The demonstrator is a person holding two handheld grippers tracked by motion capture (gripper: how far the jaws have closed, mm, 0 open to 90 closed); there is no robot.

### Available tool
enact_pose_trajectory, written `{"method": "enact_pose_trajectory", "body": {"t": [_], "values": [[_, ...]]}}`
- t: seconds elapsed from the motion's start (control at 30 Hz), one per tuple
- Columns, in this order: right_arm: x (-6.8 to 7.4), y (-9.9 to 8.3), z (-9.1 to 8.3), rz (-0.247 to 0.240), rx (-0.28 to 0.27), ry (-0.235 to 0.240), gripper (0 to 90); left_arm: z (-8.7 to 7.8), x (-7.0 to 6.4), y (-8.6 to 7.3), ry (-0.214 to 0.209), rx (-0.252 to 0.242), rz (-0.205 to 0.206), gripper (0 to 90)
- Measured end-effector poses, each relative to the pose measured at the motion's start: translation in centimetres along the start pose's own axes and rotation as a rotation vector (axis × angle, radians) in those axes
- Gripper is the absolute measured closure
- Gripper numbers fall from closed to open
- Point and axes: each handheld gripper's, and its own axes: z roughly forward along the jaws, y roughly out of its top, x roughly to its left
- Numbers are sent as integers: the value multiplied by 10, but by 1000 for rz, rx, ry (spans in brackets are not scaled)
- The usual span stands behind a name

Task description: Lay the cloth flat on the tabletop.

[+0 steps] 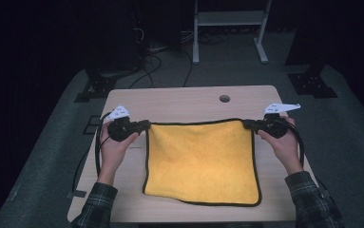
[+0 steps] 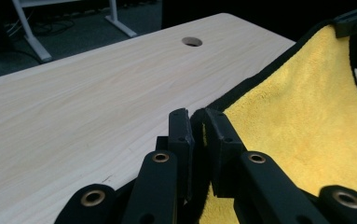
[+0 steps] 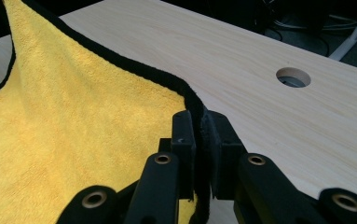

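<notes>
A yellow cloth (image 1: 201,159) with a black hem lies spread on the light wooden table (image 1: 184,102). My left gripper (image 1: 144,125) is shut on the cloth's far left corner, and my right gripper (image 1: 248,124) is shut on its far right corner. The far edge runs taut between them, slightly raised. In the left gripper view the jaws (image 2: 198,119) pinch the black hem with yellow cloth (image 2: 306,121) stretching away to the right. In the right gripper view the jaws (image 3: 199,121) clamp the hem, and the cloth (image 3: 69,126) spreads to the left.
A round cable hole (image 1: 225,98) sits in the table behind the cloth. Past the table's far edge are a white metal frame (image 1: 229,28), cables on the floor and dark stands. Bare tabletop lies behind the cloth and along its sides.
</notes>
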Motion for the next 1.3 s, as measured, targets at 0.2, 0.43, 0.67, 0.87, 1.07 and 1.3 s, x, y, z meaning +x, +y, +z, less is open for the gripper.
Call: {"method": "enact_pose_trajectory", "body": {"t": [0.2, 0.43, 0.67, 0.87, 1.07, 1.3], "values": [[-10, -6, 19, 27, 32, -16, 815, 18, 10, -7, 19, 46, -11, 805], [-17, -14, 40, 34, 75, -53, 811, 43, 17, -18, 50, 113, -5, 803], [-23, -23, 58, 52, 115, -77, 807, 62, 21, -25, 94, 167, 14, 800], [-28, -32, 70, 74, 146, -87, 749, 71, 23, -32, 135, 200, 13, 740], [-30, -31, 65, 91, 107, -117, 577, 66, 24, -31, 180, 180, -7, 548], [-29, -33, 53, 64, 95, -170, 413, 50, 19, -27, 190, 180, -18, 341]]}}
